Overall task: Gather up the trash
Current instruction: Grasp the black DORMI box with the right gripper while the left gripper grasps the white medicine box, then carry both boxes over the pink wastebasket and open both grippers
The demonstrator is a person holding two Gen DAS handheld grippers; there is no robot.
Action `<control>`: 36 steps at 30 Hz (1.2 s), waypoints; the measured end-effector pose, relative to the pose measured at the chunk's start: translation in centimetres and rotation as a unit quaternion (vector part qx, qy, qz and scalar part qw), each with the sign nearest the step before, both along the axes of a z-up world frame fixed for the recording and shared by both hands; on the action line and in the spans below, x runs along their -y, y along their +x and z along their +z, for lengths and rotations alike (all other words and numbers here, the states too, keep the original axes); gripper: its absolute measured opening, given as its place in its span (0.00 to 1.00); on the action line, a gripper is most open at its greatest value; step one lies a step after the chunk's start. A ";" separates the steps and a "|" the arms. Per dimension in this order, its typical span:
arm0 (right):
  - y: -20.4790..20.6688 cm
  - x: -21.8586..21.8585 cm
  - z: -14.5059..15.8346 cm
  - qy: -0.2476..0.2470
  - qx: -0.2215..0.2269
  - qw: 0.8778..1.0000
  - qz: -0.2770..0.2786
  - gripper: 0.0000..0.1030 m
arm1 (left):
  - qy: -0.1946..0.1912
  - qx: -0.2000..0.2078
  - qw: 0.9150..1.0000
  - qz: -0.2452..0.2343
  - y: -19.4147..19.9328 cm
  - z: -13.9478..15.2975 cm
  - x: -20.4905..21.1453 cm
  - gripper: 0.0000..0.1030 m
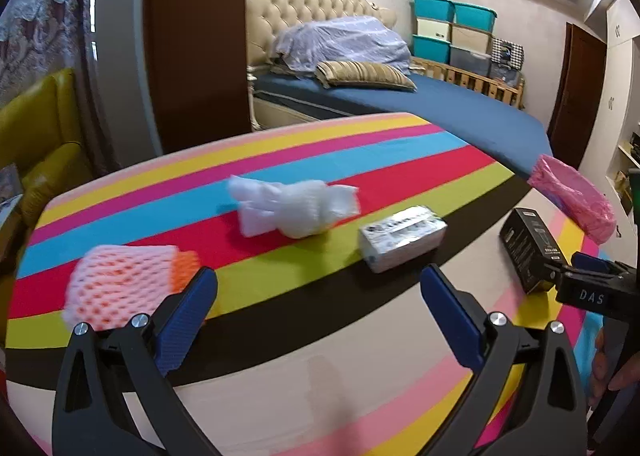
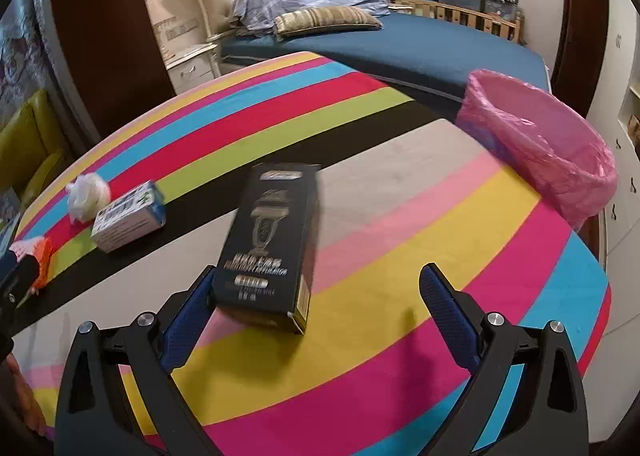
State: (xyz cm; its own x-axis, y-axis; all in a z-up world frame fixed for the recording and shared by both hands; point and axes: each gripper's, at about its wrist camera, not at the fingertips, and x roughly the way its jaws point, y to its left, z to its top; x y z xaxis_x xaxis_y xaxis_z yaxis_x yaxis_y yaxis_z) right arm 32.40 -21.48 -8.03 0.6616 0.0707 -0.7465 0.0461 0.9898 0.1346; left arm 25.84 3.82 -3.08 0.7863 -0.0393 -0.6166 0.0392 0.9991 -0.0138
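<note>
On the striped tablecloth (image 1: pixel 280 160) lie a pink foam fruit net (image 1: pixel 116 288), a crumpled white wrapper (image 1: pixel 296 208) and a small white-and-blue packet (image 1: pixel 402 242). My left gripper (image 1: pixel 318 292) is open above the table's near side, its left finger (image 1: pixel 188 308) next to the net. A black box (image 2: pixel 268 240) lies in front of my right gripper (image 2: pixel 318 288), which is open, its left finger (image 2: pixel 192 308) against the box's near corner. The pink-lined bin (image 2: pixel 540 140) stands at the table's far right. The same box (image 1: pixel 528 248) and bin (image 1: pixel 572 196) also show in the left wrist view.
Behind the table is a bed with a blue sheet (image 2: pixel 420 44) and stacked storage boxes (image 1: pixel 452 28). A yellow armchair (image 1: pixel 40 144) stands to the left. A dark wooden door frame (image 1: pixel 196 36) rises beyond the table. A hand (image 1: pixel 612 368) shows at the right edge.
</note>
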 end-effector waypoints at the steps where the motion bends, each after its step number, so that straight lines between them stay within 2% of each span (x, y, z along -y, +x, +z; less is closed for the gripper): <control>1: 0.1 0.1 0.0 0.004 0.001 1.000 0.004 0.90 | 0.001 -0.004 1.000 -0.003 0.2 -0.2 0.3 0.96; 4: 0.7 -0.4 0.2 0.010 0.010 0.999 0.029 0.88 | 0.004 -0.020 1.000 -0.016 1.2 -1.0 1.1 0.96; 7: 1.2 -0.9 0.0 0.008 0.004 0.999 0.042 0.71 | -0.003 -0.028 0.999 -0.022 1.9 -1.3 1.3 0.95; 9: 1.4 -0.7 -0.3 0.012 -0.004 0.999 0.047 0.67 | -0.008 -0.037 0.999 -0.027 2.6 -1.7 1.5 0.95; 10: 1.4 -0.5 -0.4 0.013 -0.004 0.999 0.051 0.63 | -0.006 -0.042 0.999 -0.029 3.0 -1.9 1.6 0.95; 12: 1.1 -0.2 -0.5 0.021 -0.002 0.997 0.068 0.45 | 0.001 -0.050 0.998 -0.037 3.5 -2.2 2.0 0.94; 13: 1.1 -0.1 -0.4 0.022 0.000 0.997 0.071 0.40 | 0.008 -0.055 0.997 -0.047 4.0 -2.4 2.3 0.94; 15: 0.5 0.3 -0.3 0.029 0.010 0.997 0.077 0.40 | 0.018 -0.066 0.995 -0.072 4.8 -2.7 2.9 0.85; 18: 0.4 0.6 -0.3 0.034 0.014 0.996 0.083 0.40 | 0.028 -0.084 0.990 -0.110 6.5 -3.3 3.7 0.80; 26: 0.3 1.1 -0.4 0.038 0.014 0.996 0.080 0.40 | 0.045 -0.113 0.978 -0.172 10.4 -4.2 5.6 0.79; 28: 0.3 1.4 -0.5 0.040 0.009 0.996 0.074 0.40 | 0.046 -0.112 0.975 -0.187 10.4 -4.1 6.3 0.66; 30: 0.2 1.7 -0.6 0.038 0.009 0.997 0.069 0.40 | 0.044 -0.111 0.972 -0.203 9.9 -3.8 6.9 0.42; 32: 0.0 2.1 -0.6 0.033 0.012 0.997 0.064 0.40 | 0.044 -0.088 0.973 -0.207 8.7 -3.3 7.3 0.37; 36: -0.3 2.6 -0.6 0.030 0.018 0.998 0.059 0.40 | 0.040 -0.060 0.978 -0.197 6.7 -2.2 7.6 0.36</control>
